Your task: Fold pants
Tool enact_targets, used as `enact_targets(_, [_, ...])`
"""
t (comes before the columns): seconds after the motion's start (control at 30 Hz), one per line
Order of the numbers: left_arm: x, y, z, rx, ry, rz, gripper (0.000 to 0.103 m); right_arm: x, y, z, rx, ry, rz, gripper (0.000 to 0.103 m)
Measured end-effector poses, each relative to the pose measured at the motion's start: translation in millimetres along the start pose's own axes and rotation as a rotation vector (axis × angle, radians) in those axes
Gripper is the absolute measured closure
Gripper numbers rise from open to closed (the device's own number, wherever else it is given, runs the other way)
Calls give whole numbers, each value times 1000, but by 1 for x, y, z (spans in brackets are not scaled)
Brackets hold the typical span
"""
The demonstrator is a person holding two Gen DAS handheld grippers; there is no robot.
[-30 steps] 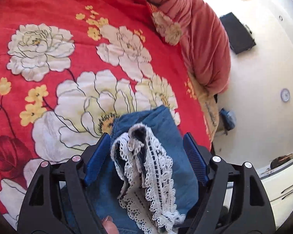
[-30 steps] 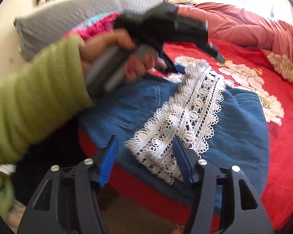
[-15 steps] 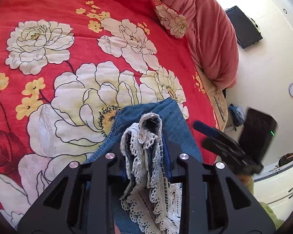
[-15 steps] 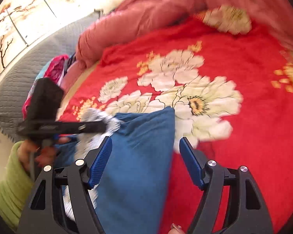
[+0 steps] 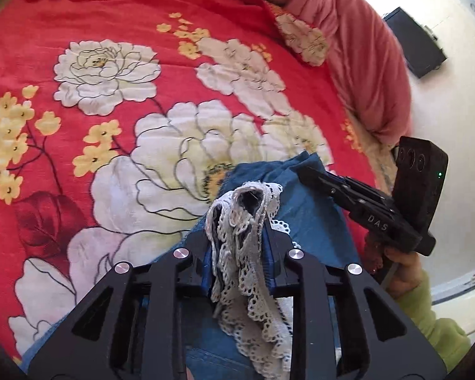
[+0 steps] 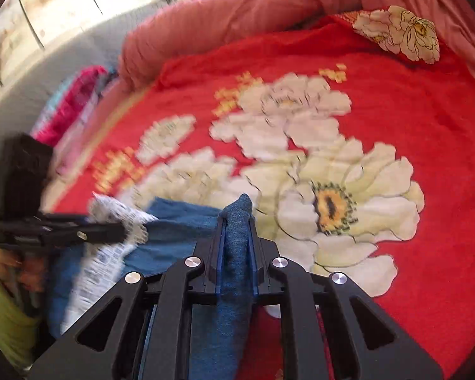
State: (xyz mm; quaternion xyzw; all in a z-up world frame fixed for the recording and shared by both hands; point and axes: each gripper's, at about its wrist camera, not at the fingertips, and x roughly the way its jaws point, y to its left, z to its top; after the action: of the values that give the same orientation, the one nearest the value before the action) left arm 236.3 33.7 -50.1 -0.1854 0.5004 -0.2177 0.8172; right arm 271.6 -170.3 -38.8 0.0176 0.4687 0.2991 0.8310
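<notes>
Left tongs point(image 5: 239, 253): pinching a bunched fold of the pants point(image 5: 313, 209) at the white lace trim point(image 5: 247, 272); lace spills out past the tips and hangs back toward the handle. Blue pads tight against the bunch on both sides.

Right tongs point(image 6: 236, 250): jaws just closed in, now pinching a ridge of plain blue denim, a peak of cloth poking up past the tips.

Pants lie on the bed, on the red bedspread point(image 5: 117, 101) with big white flowers, directly under and between both tongs. The rest of the denim spreads left of the right tongs toward the left tongs, seen there blurred, with lace beside them.

From the left view, the right tongs sit just right, tips on the denim edge, held by a hand point(image 5: 395, 262) in a green sleeve point(image 5: 433, 319).

Pink quilt point(image 6: 269, 9) bunched beyond, at the far bed edge.
</notes>
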Motion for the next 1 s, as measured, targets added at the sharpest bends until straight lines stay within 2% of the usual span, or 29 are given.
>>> enact_targets(0.1, [2, -4, 1, 30, -3, 47, 79, 3, -3, -4, 0, 6, -15, 84])
enact_targets(0.17, [-1, -7, 3, 49, -11, 78, 72, -4, -5, -4, 0, -15, -39, 67])
enact_targets(0.3, [-27, -23, -1, 128, -110, 216, 67, -31, -12, -11, 44, -86, -21, 55])
enact_targets(0.4, [-47, -26, -12, 128, -179, 280, 63, -57, -16, -21, 75, -154, -18, 50])
enact_targets(0.43, [-51, -27, -15, 120, -191, 289, 62, -59, -15, -20, 77, -161, -17, 44])
enact_targets(0.53, [-67, -27, -31, 73, -239, 271, 61, -72, -7, -25, 60, -191, -29, 43])
enact_targets(0.63, [-81, -32, -50, 41, -288, 257, 53, -84, 2, -29, 47, -222, -21, 33])
enact_targets(0.7, [-86, -38, -62, 34, -309, 262, 53, -92, 8, -33, 40, -236, -17, 33])
enact_targets(0.73, [-88, -40, -66, 29, -314, 261, 53, -95, 10, -36, 38, -242, -20, 33])
enact_targets(0.83, [-90, -44, -79, 16, -306, 234, 52, -104, 13, -47, 48, -247, -19, 22])
enact_targets(1.0, [-92, -53, -100, 13, -296, 218, 50, -119, 14, -66, 62, -244, -24, 22])
